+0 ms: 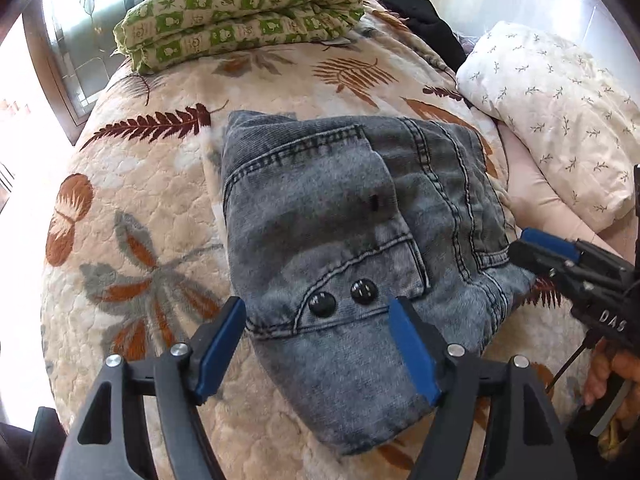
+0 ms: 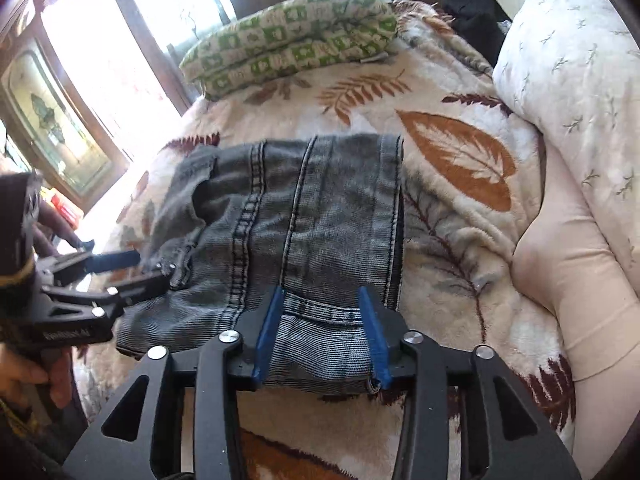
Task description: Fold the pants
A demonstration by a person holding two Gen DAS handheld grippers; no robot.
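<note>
Grey washed denim pants (image 1: pixel 340 208) lie folded into a compact packet on the leaf-print bedspread (image 1: pixel 152 208). Two black buttons face me in the left wrist view. My left gripper (image 1: pixel 316 320) hovers open over the packet's near corner, its blue pads wide apart and clear of the cloth. From the right wrist view the left gripper (image 2: pixel 136 270) is at the pants' (image 2: pixel 312 208) left edge. My right gripper (image 2: pixel 322 312) straddles the near folded edge. Denim lies between its blue pads, which do not squeeze it. The right gripper (image 1: pixel 520 248) also shows at the packet's right side.
A folded green checked quilt (image 1: pixel 240 20) lies at the far end of the bed. A white sprigged pillow (image 1: pixel 560 120) sits at the right, with a black garment (image 1: pixel 424 20) behind it. A window runs along the left. A person's hand (image 1: pixel 608 372) holds the right gripper's handle.
</note>
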